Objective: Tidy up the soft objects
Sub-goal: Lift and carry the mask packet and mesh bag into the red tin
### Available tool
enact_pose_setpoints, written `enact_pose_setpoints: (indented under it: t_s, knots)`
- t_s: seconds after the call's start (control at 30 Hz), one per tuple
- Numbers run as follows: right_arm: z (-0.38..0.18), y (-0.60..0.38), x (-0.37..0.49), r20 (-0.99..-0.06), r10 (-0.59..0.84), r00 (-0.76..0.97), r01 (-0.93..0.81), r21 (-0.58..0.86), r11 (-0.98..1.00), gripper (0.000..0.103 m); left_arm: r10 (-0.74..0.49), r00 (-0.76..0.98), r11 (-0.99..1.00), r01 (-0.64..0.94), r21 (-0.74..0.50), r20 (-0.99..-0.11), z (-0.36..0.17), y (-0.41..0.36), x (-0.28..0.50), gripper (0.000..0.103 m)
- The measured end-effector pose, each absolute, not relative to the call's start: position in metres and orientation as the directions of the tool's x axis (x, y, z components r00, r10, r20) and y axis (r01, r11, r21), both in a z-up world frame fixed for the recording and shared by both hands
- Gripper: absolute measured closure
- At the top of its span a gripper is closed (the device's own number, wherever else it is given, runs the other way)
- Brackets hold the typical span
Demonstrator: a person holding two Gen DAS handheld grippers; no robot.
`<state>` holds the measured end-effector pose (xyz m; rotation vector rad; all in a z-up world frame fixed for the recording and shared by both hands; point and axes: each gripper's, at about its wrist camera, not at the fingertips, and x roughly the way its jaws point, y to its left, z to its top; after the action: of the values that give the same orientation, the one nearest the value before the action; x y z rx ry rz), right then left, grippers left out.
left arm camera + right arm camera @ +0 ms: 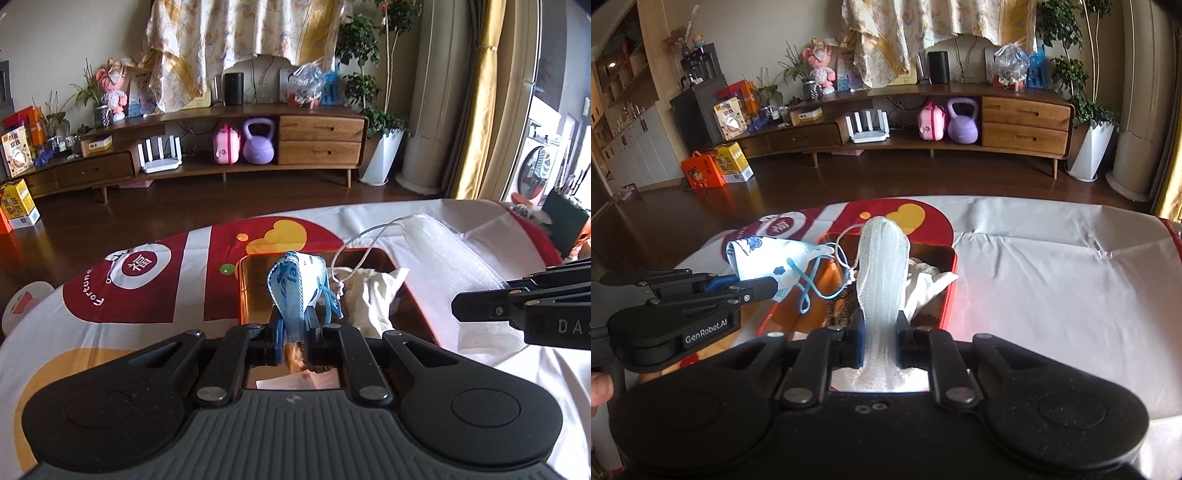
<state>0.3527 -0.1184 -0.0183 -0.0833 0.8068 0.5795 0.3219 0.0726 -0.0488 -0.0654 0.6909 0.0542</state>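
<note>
Masks first, on the left: our left gripper (pixel 759 286) has its jaws pinched nearly closed on the blue printed face mask (pixel 764 258), which hangs over the left side of the red tray (pixel 951 273), ear loops dangling toward its gold floor. Moving right, the tray sits on the desk over a red-and-white printed cloth (pixel 140 295) and already holds a crumpled cream cloth pouch (pixel 369 295). Further right, our right gripper (pixel 879 332) has its jaws clamped tight on the white mesh mask (pixel 882 266), held above the tray's middle, its cord trailing loose. To do this well, we judge we should lower each mask fully inside the rim before letting go, keep the loops from snagging each other, and release one hand at a time.
</note>
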Motion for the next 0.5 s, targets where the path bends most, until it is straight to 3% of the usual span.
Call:
enact_pose_setpoints:
  t_s: [0.5]
  knots:
    - [-0.064,-0.101,0.388,-0.753,0.409,0.516,-0.486,0.136,0.863,0.086,0.065,0.732,0.994,-0.109,-0.023,-0.679,-0.082,0.082,0.364,0.093]
